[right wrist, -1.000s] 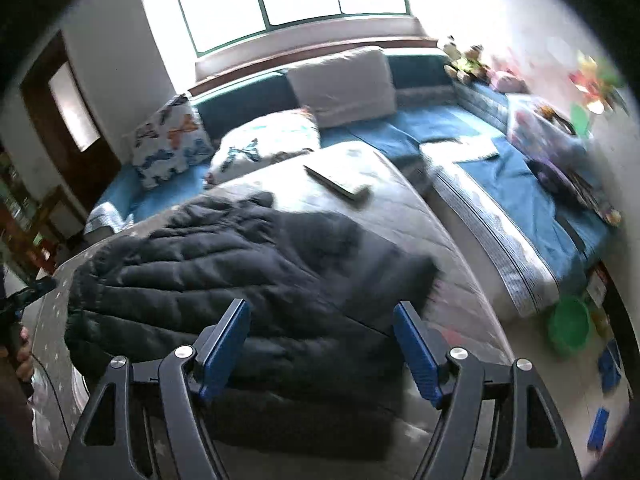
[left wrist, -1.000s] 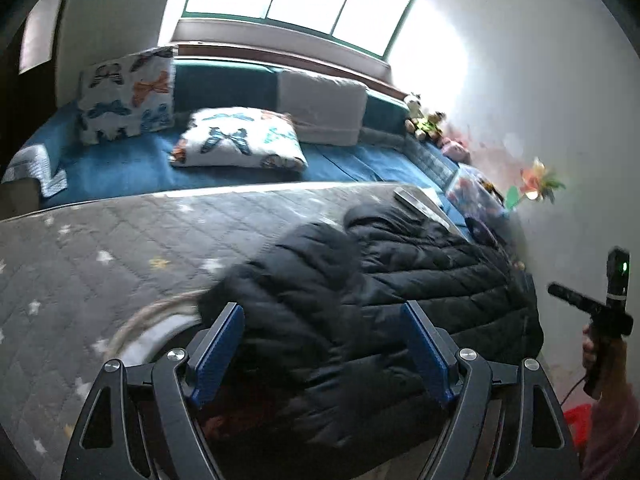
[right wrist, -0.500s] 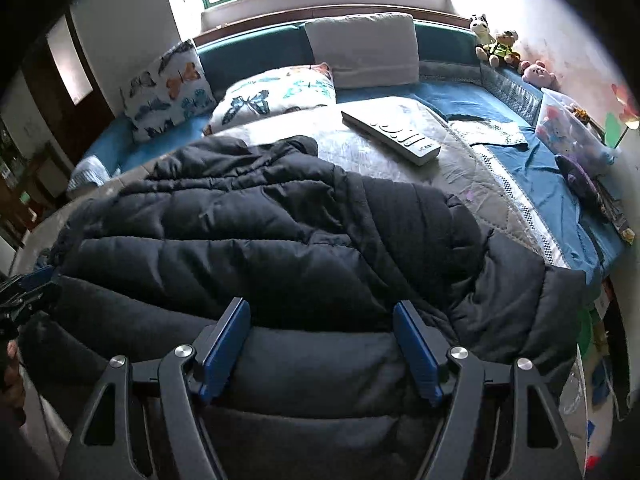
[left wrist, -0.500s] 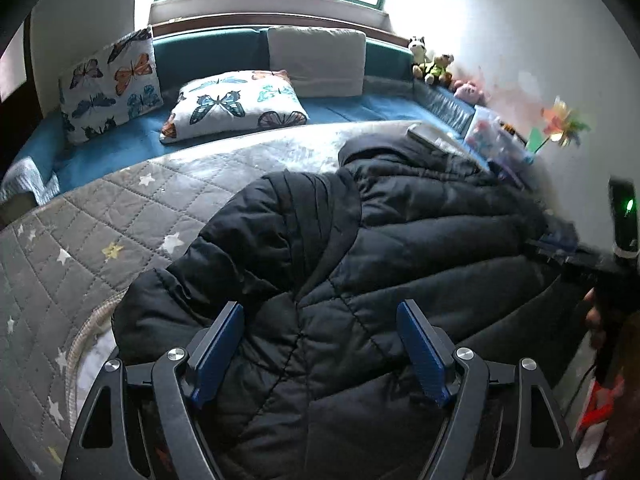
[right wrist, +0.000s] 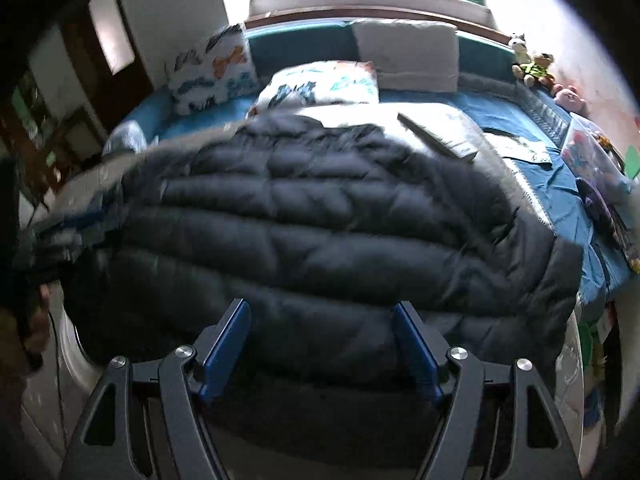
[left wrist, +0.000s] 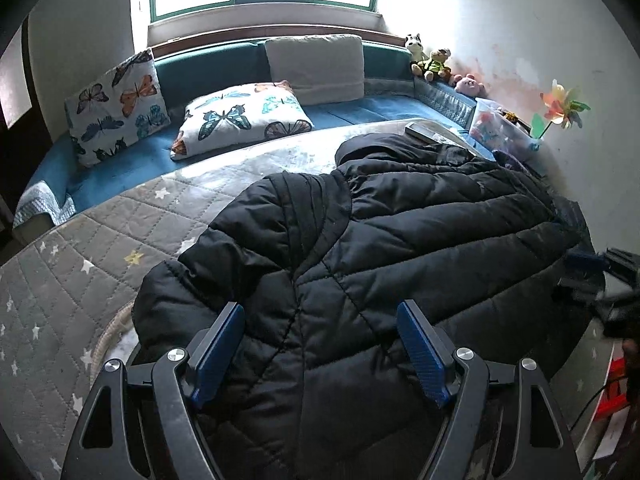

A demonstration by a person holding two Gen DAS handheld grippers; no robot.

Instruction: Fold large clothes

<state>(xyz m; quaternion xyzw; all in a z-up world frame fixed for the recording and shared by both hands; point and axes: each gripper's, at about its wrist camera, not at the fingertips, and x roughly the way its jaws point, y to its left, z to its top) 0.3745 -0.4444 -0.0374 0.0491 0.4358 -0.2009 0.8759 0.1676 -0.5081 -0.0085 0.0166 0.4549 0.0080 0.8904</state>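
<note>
A black quilted puffer jacket [left wrist: 380, 248] lies spread on a grey star-patterned quilt [left wrist: 80, 264], one sleeve folded across its body. My left gripper [left wrist: 320, 344] is open, its blue pads wide apart over the jacket's near hem at the left side. In the right wrist view the same jacket [right wrist: 320, 220] fills the middle, blurred. My right gripper [right wrist: 322, 344] is open over the jacket's near hem, holding nothing. The right gripper also shows at the far right edge of the left wrist view [left wrist: 600, 272].
A remote control [right wrist: 438, 136] lies on the quilt beyond the jacket. Butterfly pillows [left wrist: 244, 114] and a grey cushion [left wrist: 316, 66] sit on the blue sofa bed [left wrist: 352, 110] under the window. Soft toys [left wrist: 436, 62] and a pinwheel [left wrist: 560, 106] stand by the right wall.
Both grippers have come closer and lower over the jacket, which now lies spread wider and fills more of both views. Both stayed open.
</note>
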